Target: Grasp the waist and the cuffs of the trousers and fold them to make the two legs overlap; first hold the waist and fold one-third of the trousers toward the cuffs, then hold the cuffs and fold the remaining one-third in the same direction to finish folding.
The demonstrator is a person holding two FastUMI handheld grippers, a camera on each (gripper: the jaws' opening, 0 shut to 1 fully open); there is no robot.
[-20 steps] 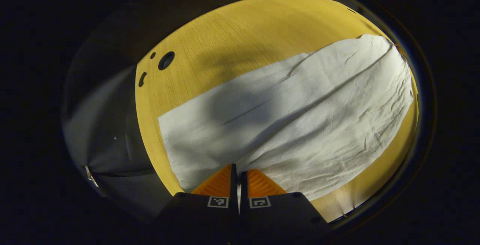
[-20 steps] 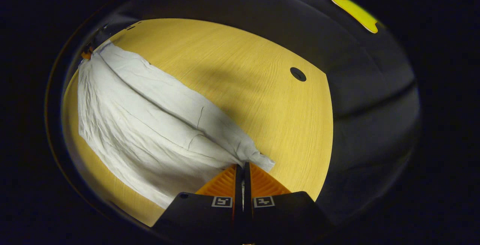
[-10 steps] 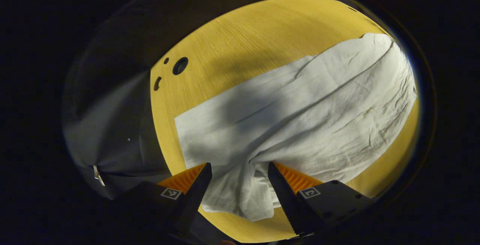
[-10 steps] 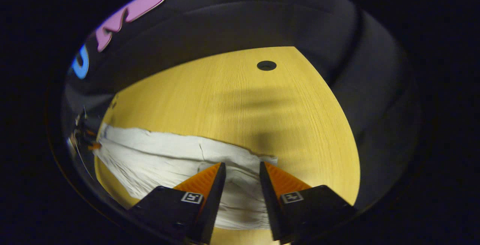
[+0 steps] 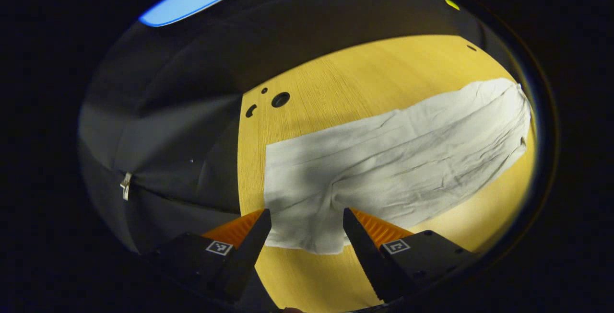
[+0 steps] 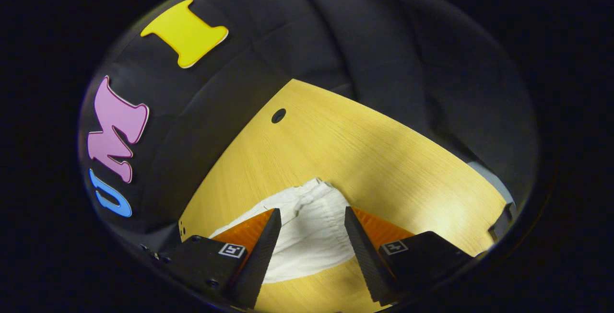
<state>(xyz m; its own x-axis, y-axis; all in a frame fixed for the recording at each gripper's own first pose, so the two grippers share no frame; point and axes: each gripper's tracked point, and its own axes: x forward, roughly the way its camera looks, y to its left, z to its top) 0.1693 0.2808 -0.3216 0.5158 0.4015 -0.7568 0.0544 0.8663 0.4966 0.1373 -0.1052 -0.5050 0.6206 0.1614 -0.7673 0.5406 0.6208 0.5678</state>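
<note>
Here, white trousers (image 5: 393,159) lie legs-overlapped across the right of the yellow table (image 5: 336,78). Left gripper (image 5: 307,229) and right gripper (image 6: 309,226) both hover spread, holding nothing; the next fold likely wants both waist corners pinched evenly.

Worktop and booth wall

A yellow wood-grain worktop (image 5: 364,78) stood under bright light, with softer shadow across parts of it. Small dark round holes (image 5: 280,99) were cut into it near one edge, and a single hole (image 6: 278,115) showed in the right gripper view. Black cloth wall (image 5: 182,111) hung behind it in loose folds, with a small metal zip pull (image 5: 125,186) on a seam.
</note>
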